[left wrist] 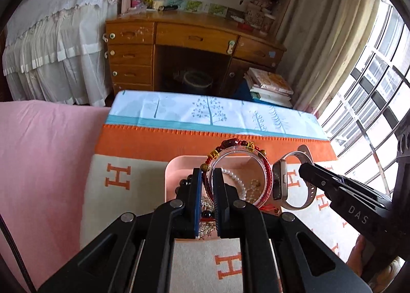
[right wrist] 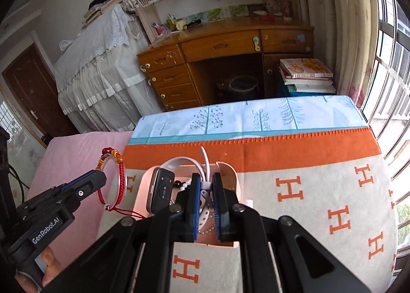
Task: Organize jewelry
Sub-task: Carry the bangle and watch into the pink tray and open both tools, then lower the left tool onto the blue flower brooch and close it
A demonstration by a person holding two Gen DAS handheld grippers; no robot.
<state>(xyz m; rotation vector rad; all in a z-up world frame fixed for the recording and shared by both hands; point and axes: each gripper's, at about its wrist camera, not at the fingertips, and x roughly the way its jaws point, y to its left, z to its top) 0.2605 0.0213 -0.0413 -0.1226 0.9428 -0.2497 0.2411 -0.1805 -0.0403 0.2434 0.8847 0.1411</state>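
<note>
**Pink tray holding beads while both claws are carrying pieces above it**

Pink plastic is showing under both claws: the tray (left wrist: 176, 165) is sitting on the orange-and-cream H-patterned blanket (right wrist: 320, 190), and in it a white pearl strand (left wrist: 237, 180) is lying beside some dark beads (left wrist: 185, 182) and a glittery silver piece (left wrist: 206, 203).

The left claw (left wrist: 207, 177) is pinching almost fully closed on a red cord bracelet (left wrist: 266, 165) wrapped around a clear ring, with red and gold beads at its top, and is holding it above the tray. The right claw (right wrist: 206, 185) is likewise nearly closed, gripping the pale strap of a smartwatch (right wrist: 161, 188), whose dark face is tilting off to the left of the claw.

Much of the tray is being hidden by the claws and the things they carry, so I cannot make out what else is lying in it. A fingertip (right wrist: 50, 262) is just showing at the picture's lower edge.

Beyond the blanket, a blue leaf-print sheet (left wrist: 205, 111) is covering the far end of the bed, and a wooden desk (right wrist: 223, 47) with drawers is standing behind it, with a stack of books (right wrist: 305, 75) beside it by the window (right wrist: 392, 62).
</note>
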